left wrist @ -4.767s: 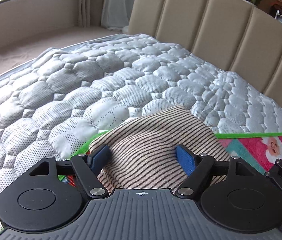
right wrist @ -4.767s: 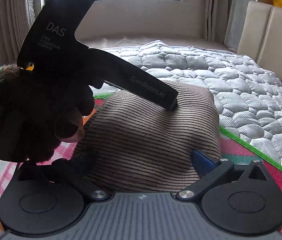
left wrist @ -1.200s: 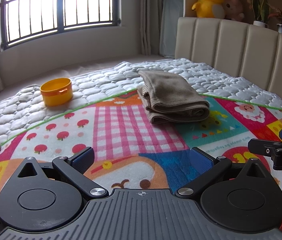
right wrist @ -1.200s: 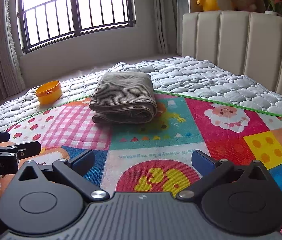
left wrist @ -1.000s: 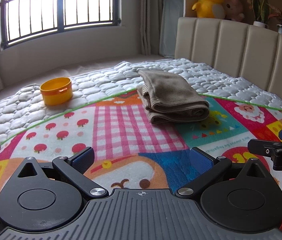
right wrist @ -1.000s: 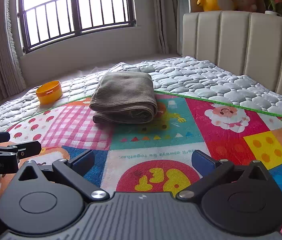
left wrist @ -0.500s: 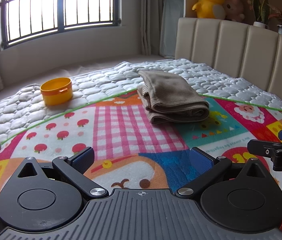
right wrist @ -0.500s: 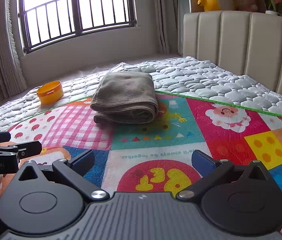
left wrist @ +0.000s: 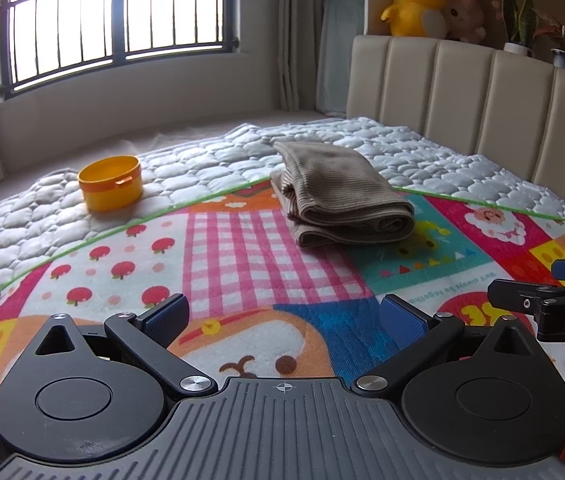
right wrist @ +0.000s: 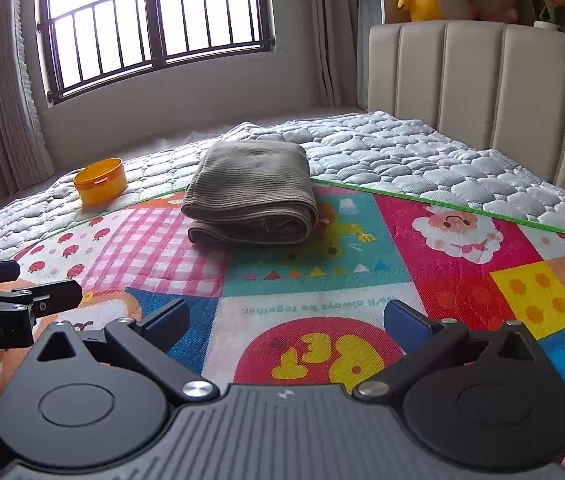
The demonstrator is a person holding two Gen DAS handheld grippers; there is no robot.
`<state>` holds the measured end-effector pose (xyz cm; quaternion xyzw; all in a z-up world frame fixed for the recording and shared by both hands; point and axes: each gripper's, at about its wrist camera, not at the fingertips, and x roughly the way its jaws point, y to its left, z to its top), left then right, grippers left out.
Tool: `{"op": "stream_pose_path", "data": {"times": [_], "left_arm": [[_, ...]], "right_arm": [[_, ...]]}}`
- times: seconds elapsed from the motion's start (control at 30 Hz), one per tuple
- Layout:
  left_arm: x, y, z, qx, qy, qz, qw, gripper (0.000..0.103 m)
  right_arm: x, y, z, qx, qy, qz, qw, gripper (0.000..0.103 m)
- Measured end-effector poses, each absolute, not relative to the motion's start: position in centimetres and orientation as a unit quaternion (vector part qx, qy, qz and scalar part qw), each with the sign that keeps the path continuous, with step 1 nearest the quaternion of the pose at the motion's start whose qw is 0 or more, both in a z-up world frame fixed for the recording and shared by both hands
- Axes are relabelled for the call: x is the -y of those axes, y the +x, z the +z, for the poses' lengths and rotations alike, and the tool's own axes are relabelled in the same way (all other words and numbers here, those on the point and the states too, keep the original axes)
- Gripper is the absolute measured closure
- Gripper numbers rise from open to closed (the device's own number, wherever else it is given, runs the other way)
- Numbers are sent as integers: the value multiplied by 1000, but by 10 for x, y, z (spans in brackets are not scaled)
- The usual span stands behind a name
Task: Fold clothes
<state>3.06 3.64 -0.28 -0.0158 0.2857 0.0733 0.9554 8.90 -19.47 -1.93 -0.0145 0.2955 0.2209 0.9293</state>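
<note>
A brown ribbed garment (left wrist: 340, 194) (right wrist: 252, 190) lies folded in a thick rectangle at the far edge of the colourful play mat (left wrist: 242, 256) (right wrist: 362, 280), partly on the quilted bed cover. My left gripper (left wrist: 284, 318) hovers low over the near part of the mat, open, with nothing between its blue pads, well short of the garment. My right gripper (right wrist: 286, 318) is beside it, also open and empty. Each gripper's side shows in the other view, the right gripper (left wrist: 554, 300) at the right edge and the left gripper (right wrist: 14, 292) at the left edge.
A yellow-orange round tub (left wrist: 109, 182) (right wrist: 100, 181) stands on the grey quilted cover (left wrist: 422, 160) left of the garment. A beige padded headboard (left wrist: 482, 96) runs along the right. A barred window (left wrist: 122, 20) and curtains are behind; plush toys (left wrist: 414, 0) sit on a ledge.
Earlier both grippers were up against the striped garment, pressing it. Since then they have drawn back to the near side of the mat, and over the last second almost nothing has moved.
</note>
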Motion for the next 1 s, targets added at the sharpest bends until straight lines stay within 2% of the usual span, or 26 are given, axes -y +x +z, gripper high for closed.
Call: {"op": "stream_pose_path", "data": {"times": [0.53,0.7,0.83,1.0], "left_arm": [[-37,29,-2,-283,-19,74,956,0],[-40,29,0,-278,-28,83,957,0],[-48,27,3,-264,-40,111,957,0],[-61,25,6,-257,-74,120,956,0]], "right_arm": [[192,89,-21,-298,-21,225,927,0],[183,80,-32,-264,-47,296,917,0],[147,49,-50,-254,-155,428,853,0],[101,-14,-82,-275,-264,614,691,0]]}}
